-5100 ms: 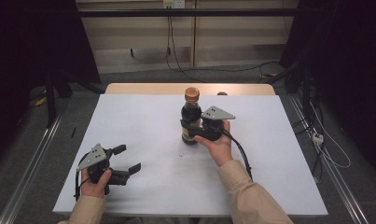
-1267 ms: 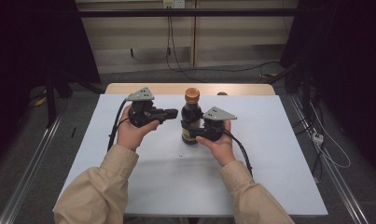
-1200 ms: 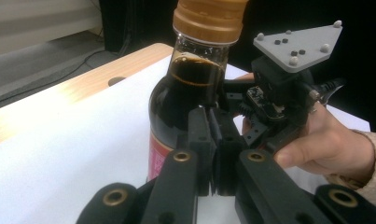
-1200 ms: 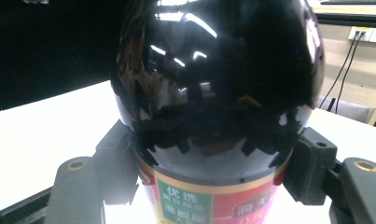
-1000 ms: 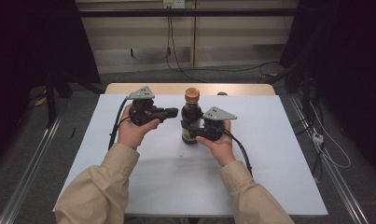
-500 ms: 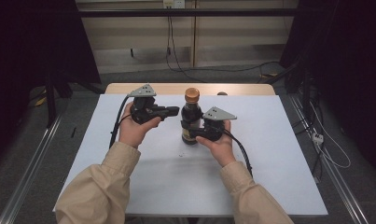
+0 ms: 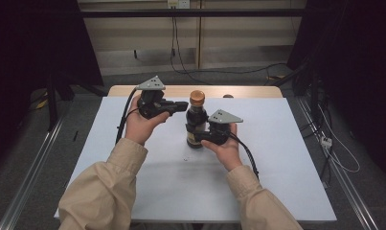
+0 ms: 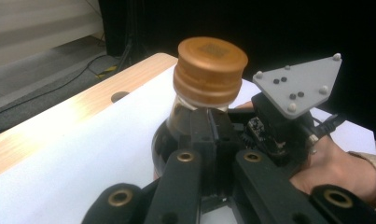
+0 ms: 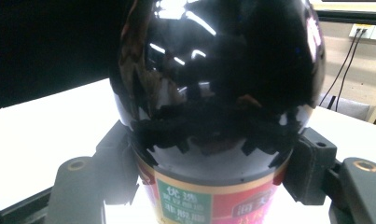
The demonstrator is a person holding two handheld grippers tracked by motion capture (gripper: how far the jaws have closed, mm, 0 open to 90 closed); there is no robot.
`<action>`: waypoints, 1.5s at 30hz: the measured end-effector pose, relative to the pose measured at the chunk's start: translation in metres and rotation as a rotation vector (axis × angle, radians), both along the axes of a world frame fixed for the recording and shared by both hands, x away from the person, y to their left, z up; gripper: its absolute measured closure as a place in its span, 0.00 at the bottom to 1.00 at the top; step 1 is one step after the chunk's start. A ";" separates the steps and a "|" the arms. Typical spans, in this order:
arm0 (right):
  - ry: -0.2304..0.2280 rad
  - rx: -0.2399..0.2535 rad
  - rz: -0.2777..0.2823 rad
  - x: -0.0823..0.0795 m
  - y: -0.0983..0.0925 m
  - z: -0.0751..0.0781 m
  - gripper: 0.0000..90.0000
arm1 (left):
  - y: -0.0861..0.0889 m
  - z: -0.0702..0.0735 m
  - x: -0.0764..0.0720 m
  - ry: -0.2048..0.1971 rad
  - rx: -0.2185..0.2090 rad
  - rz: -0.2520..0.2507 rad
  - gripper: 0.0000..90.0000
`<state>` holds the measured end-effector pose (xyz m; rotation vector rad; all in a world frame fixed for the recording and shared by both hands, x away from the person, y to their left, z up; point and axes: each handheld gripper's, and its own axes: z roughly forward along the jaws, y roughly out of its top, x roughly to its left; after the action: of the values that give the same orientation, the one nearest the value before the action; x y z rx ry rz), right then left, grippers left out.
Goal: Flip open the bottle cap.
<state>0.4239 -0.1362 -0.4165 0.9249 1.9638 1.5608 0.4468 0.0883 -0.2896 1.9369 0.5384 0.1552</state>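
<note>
One white-covered wooden desk (image 7: 133, 191) carries a dark glass sauce bottle w/ red-green label (image 7: 196, 125), upright near centre, w/ right claw (image 7: 200, 137) clamped round its body. Left claw (image 7: 182, 106), jaws pinched together on nothing, has crept up toward the bronze screw cap (image 7: 197, 97) since a sec ago; prob. uncapping comes next.

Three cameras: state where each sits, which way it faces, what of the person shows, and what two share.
High view: above the person's side, facing forward and down on the table; both sleeves, hands, left tongs, right tongs.
Left gripper view: on the left tongs, shut, facing the bottle's orange cap; right hand beyond.
Right gripper view: on the right tongs, clamping the dark bottle.
All share the bottle.
</note>
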 end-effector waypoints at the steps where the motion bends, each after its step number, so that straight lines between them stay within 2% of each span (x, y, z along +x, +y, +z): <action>1: 0.001 0.000 0.000 0.000 0.000 0.000 0.34 | 0.000 0.001 0.001 -0.001 -0.006 -0.001 1.00; 15: 0.008 0.000 -0.001 0.000 0.001 0.000 0.35 | -0.005 0.009 0.007 0.006 -0.002 -0.030 1.00; 23: 0.016 -0.008 -0.007 0.001 0.001 0.001 0.35 | -0.008 0.016 0.008 0.002 0.028 -0.025 1.00; 28: 0.016 -0.012 -0.007 0.001 0.001 0.001 0.35 | -0.011 0.017 0.009 -0.008 0.044 0.016 1.00; 33: 0.021 -0.014 -0.010 0.000 0.001 0.002 0.35 | -0.014 0.019 0.009 -0.014 0.064 0.012 1.00; 38: 0.025 -0.016 -0.003 0.001 0.000 0.002 0.35 | -0.013 0.020 0.008 -0.001 0.063 0.000 1.00; 42: 0.027 -0.016 -0.004 0.001 0.001 0.002 0.35 | -0.014 0.022 0.005 -0.001 0.087 -0.002 1.00; 45: 0.028 -0.016 -0.004 0.001 0.001 0.002 0.35 | -0.014 0.021 0.005 -0.001 0.085 -0.003 1.00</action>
<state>0.4251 -0.1355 -0.4143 0.9482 1.9897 1.5353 0.4519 0.0743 -0.2681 2.0196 0.5355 0.1801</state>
